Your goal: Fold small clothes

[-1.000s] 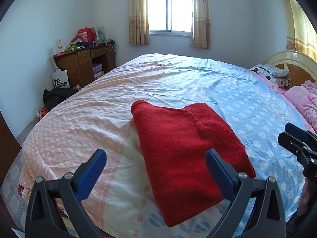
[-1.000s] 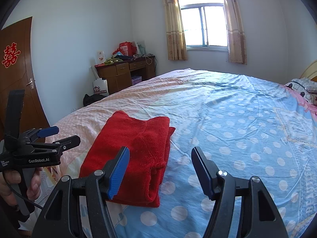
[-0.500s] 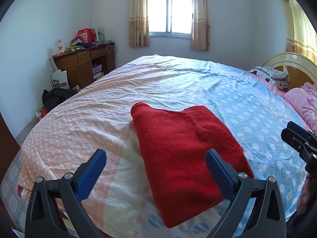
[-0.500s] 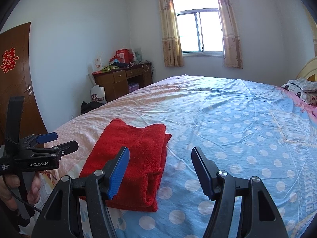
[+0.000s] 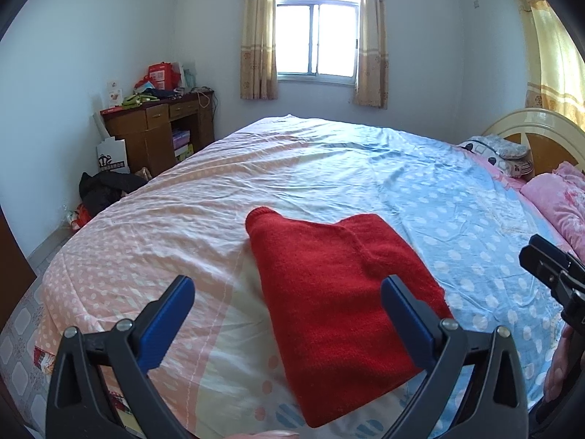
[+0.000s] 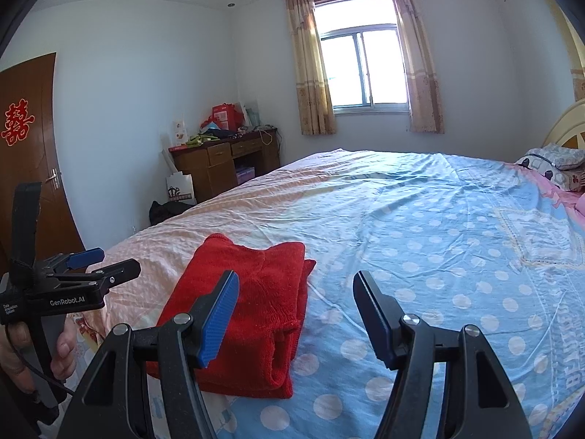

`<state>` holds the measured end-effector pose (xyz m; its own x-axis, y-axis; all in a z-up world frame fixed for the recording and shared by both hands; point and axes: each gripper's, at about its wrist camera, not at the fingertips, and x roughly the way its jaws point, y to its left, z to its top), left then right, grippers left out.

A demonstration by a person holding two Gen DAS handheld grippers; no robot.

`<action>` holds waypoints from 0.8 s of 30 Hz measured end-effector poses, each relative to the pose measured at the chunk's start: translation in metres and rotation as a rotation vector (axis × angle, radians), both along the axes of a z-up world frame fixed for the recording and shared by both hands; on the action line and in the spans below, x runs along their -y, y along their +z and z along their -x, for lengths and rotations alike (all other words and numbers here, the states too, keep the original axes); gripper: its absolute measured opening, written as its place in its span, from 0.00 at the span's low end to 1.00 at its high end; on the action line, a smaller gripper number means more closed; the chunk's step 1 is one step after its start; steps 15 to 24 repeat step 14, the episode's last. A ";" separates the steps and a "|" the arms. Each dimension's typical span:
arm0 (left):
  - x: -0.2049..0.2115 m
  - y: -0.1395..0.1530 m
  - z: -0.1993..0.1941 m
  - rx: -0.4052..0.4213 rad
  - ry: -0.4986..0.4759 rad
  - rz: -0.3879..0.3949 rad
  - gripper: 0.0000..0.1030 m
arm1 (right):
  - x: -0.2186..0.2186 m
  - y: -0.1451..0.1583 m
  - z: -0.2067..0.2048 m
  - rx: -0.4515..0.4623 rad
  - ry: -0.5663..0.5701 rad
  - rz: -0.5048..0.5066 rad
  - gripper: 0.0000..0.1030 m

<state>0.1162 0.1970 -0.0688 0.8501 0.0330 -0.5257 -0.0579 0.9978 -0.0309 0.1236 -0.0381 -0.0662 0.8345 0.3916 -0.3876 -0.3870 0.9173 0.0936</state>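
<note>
Folded red knit on the bed

The red sweater (image 5: pixel 340 292) lies folded into a thick rectangle near the bed (image 5: pixel 329 168) edge; left gripper (image 5: pixel 289 314) and right gripper (image 6: pixel 296 314) hover above, jaws wide, empty.

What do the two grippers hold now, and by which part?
Nothing. The left gripper and right gripper are both open, apart from the folded red garment lying on the bed.

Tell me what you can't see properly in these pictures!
- Red sweater: left wrist view, the left gripper finger covers its right edge.
- Red sweater's near-left corner: right wrist view, hidden behind the right gripper.
- Desk clutter: too small to name.
- Pillows: cut off at the frame edge.
</note>
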 end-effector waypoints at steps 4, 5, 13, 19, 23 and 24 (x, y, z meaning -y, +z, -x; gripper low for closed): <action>-0.004 -0.001 -0.001 -0.004 0.017 0.004 1.00 | -0.002 0.000 0.001 0.000 0.006 0.003 0.64; -0.005 -0.001 -0.001 -0.004 0.020 0.002 1.00 | -0.002 0.000 0.001 0.001 0.006 0.004 0.64; -0.005 -0.003 0.001 0.021 0.034 -0.023 1.00 | -0.007 -0.003 0.003 -0.005 0.016 0.010 0.64; -0.004 -0.004 0.000 0.020 0.032 -0.027 1.00 | -0.008 -0.003 0.003 -0.007 0.017 0.011 0.64; -0.004 -0.004 0.000 0.020 0.032 -0.027 1.00 | -0.008 -0.003 0.003 -0.007 0.017 0.011 0.64; -0.004 -0.004 0.000 0.020 0.032 -0.027 1.00 | -0.008 -0.003 0.003 -0.007 0.017 0.011 0.64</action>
